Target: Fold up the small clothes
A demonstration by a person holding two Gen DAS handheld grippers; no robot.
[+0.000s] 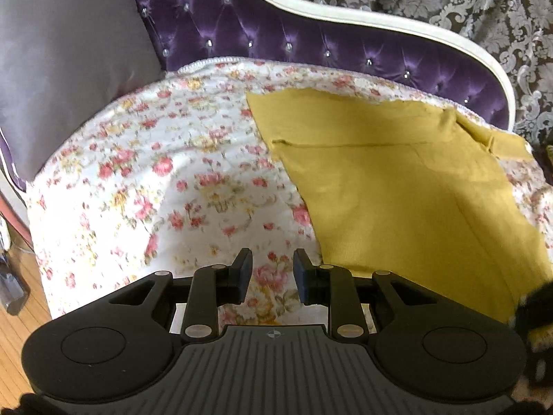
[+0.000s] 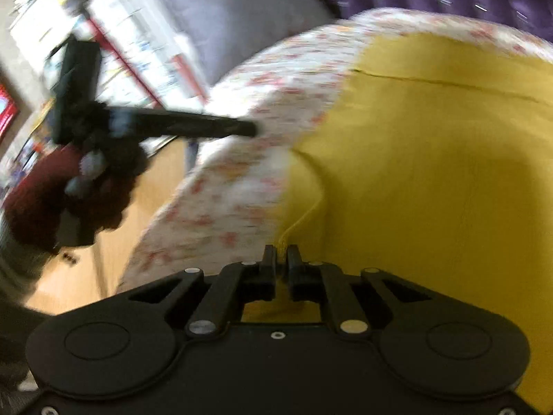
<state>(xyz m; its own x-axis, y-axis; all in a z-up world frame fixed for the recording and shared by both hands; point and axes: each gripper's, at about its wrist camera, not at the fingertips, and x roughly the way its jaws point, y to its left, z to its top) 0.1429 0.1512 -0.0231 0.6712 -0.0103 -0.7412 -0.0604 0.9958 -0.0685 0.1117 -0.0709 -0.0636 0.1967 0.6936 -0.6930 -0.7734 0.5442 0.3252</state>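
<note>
Floral cover point(image 1: 155, 180); right gripper point(image 2: 281, 254) pinches yellow garment point(image 2: 432, 180), blurred.

A: Right wrist view is smeared throughout. The shelving point(image 2: 114, 52) at upper left is reduced to streaks; its contents cannot be read. The left gripper point(image 2: 254, 128) is seen only as a dark blurred bar, so its finger gap cannot be judged there.

B: In the left wrist view, the yellow garment point(image 1: 397, 186) is cut off at the right edge and partly covered by a blurred dark object point(image 1: 535, 314), which cannot be identified.
</note>
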